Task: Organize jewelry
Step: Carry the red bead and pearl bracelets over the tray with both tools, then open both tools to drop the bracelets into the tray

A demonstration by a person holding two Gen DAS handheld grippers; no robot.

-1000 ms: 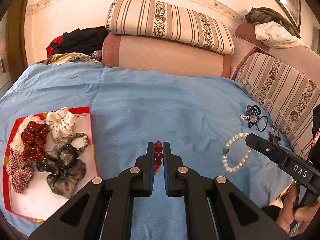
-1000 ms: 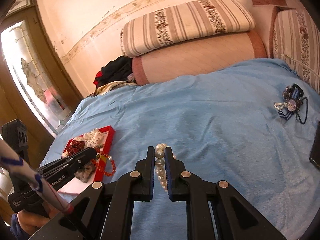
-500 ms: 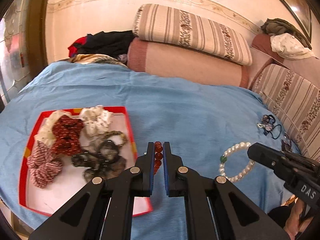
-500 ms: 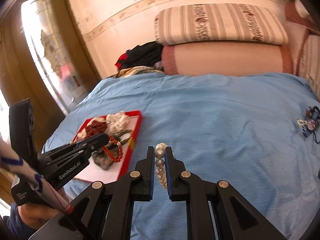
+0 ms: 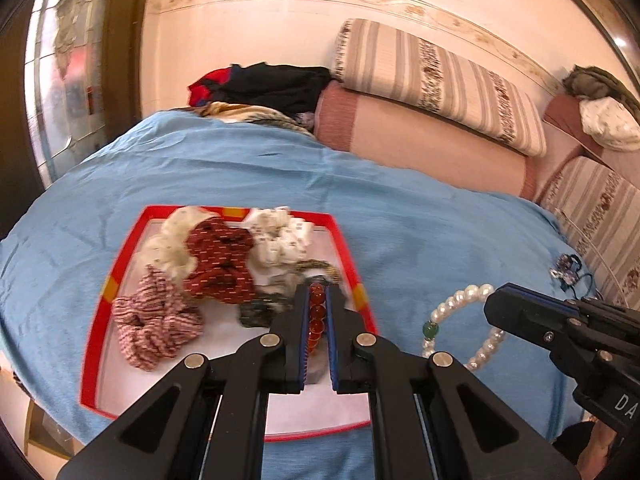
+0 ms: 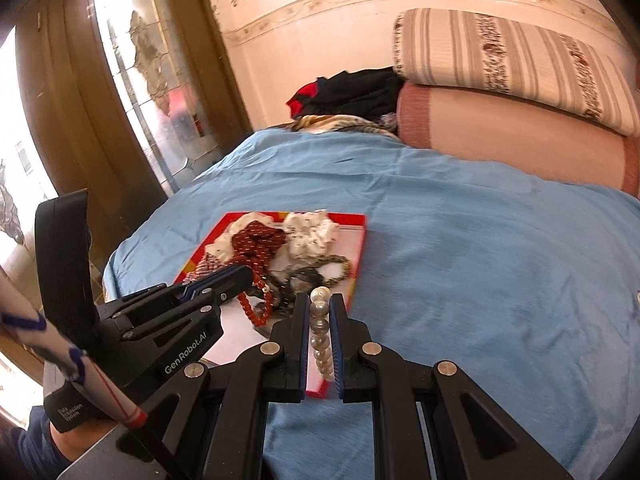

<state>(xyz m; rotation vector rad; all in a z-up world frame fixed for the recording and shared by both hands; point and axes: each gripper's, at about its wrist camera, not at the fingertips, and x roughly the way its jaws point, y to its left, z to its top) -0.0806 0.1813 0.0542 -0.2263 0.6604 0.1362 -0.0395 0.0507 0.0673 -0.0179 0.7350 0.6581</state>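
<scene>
My left gripper is shut on a red bead bracelet and hangs over the near right part of the red-rimmed tray. In the right wrist view the same bracelet dangles below the left gripper above the tray. My right gripper is shut on a white pearl bracelet just right of the tray's near corner. From the left wrist view that pearl bracelet, with one green bead, hangs from the right gripper.
Several fabric scrunchies fill the tray's far half. A dark hair tie with a charm lies on the blue bedspread far right. Striped pillows and a pile of clothes line the back; a glass door stands left.
Both grippers have swung left across the bed with their bracelets. The tray now sits under the left gripper and right next to the right one.
</scene>
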